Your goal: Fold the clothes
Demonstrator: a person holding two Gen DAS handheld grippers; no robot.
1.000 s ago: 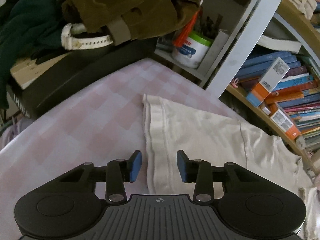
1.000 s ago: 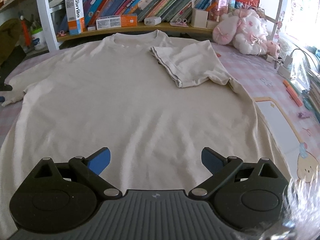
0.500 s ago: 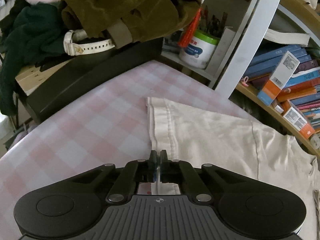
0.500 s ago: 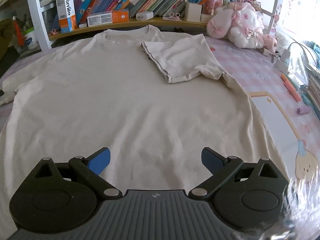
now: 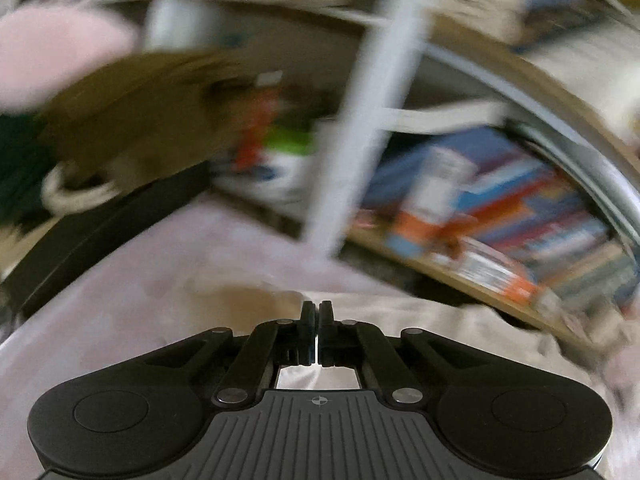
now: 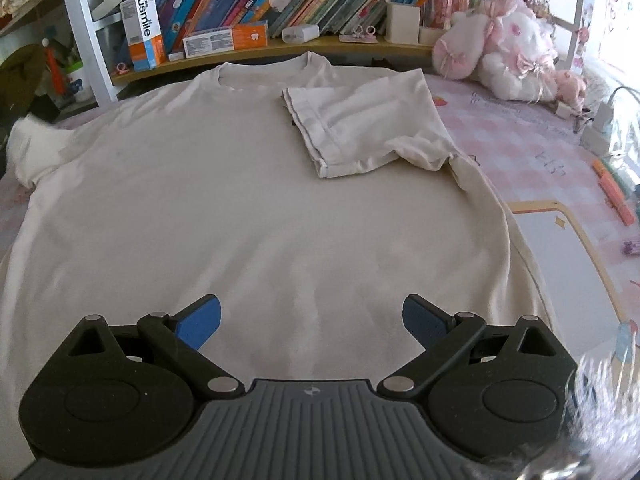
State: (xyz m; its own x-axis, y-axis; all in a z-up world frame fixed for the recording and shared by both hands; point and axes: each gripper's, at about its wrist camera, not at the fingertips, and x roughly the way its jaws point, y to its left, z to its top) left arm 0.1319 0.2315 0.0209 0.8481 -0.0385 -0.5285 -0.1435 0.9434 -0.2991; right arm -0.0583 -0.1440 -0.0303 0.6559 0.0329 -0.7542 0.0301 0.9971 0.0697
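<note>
Lifted off the pink checked cover, the shirt's left sleeve now rides up in the left gripper, whose jaws have snapped together on its hem. From the right wrist view the cream T-shirt lies flat, collar at twelve o'clock, its long axis running twelve to six. Its right sleeve is already folded inward at one o'clock. Empty and spread wide, the right gripper hovers over the lower body. That raised sleeve sits at ten o'clock, so the left hand is nearer; I'd expect it to carry toward three.
</note>
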